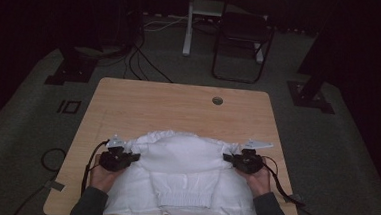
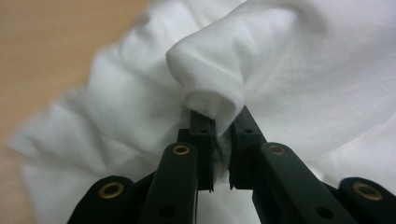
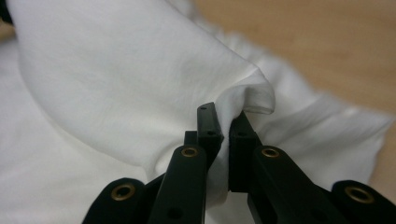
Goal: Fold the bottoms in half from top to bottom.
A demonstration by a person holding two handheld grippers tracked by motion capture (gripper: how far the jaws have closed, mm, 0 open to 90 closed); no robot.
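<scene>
Shirt spread white across near half of table, pinched at each side edge by left gripper and right gripper, jaws clamped on bunched cloth, likely for folding top part evenly toward hem.

No text, label, brand or number can be read anywhere. The white knitted cotton garment bears no legible mark. The light wooden table bears none either.

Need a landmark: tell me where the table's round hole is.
In the high view, the round hole sits near the table's far edge, right of centre, beyond the white garment.
</scene>
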